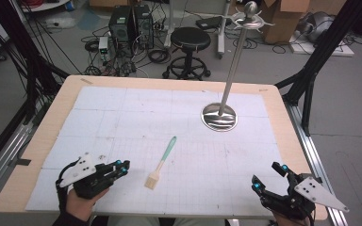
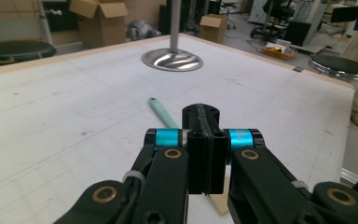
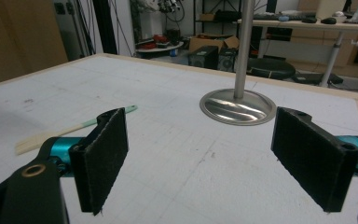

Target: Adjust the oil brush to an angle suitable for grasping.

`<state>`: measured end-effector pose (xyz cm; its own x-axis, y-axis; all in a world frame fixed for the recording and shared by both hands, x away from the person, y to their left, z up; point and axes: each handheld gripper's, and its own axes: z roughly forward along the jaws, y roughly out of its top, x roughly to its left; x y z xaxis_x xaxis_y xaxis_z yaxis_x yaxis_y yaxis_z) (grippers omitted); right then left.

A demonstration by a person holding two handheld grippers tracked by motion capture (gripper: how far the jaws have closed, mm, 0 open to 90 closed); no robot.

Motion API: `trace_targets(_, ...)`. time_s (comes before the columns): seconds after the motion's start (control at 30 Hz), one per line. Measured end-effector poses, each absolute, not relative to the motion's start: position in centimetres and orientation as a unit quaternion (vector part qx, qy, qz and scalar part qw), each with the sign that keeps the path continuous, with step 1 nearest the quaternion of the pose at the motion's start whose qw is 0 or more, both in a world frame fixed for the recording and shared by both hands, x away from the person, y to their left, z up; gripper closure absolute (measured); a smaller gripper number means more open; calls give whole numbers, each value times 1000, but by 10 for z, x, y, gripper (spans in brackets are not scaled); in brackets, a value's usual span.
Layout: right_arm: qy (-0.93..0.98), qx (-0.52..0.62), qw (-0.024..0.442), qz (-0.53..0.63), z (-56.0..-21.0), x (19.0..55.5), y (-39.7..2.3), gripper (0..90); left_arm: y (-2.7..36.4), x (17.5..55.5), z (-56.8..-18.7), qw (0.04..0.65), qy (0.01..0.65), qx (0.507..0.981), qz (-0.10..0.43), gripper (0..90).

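From the high view, a pastry brush [image 1: 161, 162] is lying on the white gridded mat [image 1: 122, 117] near the front middle of the table [image 1: 61, 101], its mint handle pointing away toward a metal stand [image 1: 220, 116] — a round shiny base with a tall pole rising from it. The left gripper [image 1: 122, 165] is sitting at the front left, just beside the brush's bristle end, and the right gripper [image 1: 267, 178] is resting at the front right, well apart from the brush.

In the left gripper view, the jaws are pressing together with nothing between them; the brush handle [image 2: 162, 113] is showing just beyond them.

In the right gripper view, the jaws are standing wide apart and empty — the stand's base [image 3: 238, 107] is lying ahead between them, the brush [image 3: 74, 128] off to the left.
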<state>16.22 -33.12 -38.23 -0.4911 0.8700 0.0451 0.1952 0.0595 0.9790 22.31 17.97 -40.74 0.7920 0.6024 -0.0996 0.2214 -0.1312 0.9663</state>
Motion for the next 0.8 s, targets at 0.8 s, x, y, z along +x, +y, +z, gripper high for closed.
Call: trace_targets(0.8, 667, 399, 298, 554, -384, 164, -330, 172, 80, 277, -450, 460, 363, 805, 94, 897)
